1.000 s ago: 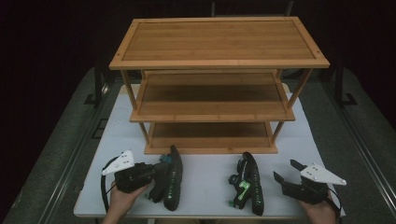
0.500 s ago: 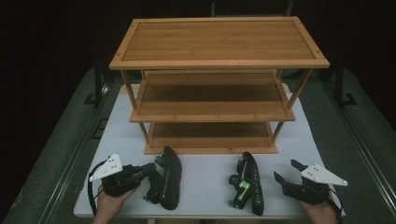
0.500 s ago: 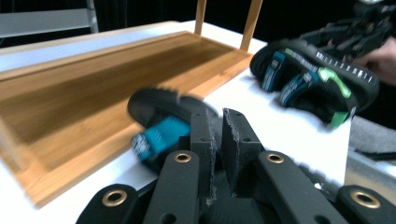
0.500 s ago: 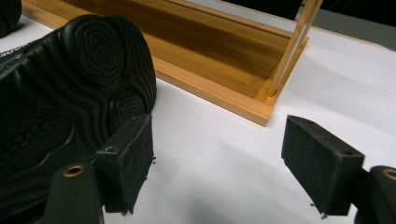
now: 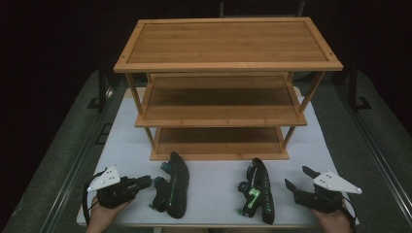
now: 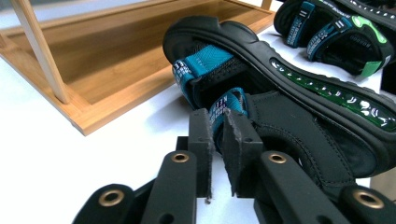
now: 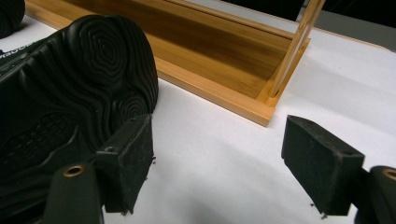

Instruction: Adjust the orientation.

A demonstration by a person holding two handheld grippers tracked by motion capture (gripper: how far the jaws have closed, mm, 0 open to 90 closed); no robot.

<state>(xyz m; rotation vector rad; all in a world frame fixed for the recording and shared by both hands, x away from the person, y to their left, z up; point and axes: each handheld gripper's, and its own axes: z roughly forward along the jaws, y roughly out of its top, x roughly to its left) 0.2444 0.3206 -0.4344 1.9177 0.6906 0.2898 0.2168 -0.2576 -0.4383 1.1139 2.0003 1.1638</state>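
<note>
Left hand-held gripper [image 5: 145,183] now shifted toward 9 o'clock, jaws pinched on teal strap [image 6: 220,108] of left sandal [image 5: 172,190], dragging it along. Sandal at counter [image 5: 214,194] front, 7 o'clock of rack [image 5: 221,121]. Likely pickup underway. Right hand-held gripper [image 5: 297,178] unmoved, jaws wide, empty, beside right sandal [image 5: 257,191].

The left gripper [image 5: 154,183] lay low at the table's near left, held in the left hand [image 5: 104,213], its jaws pinched nearly together on a sandal strap [image 6: 219,108]. The right gripper [image 5: 297,178] sat at the near right in the right hand [image 5: 333,221], jaws spread wide and holding nothing.
</note>
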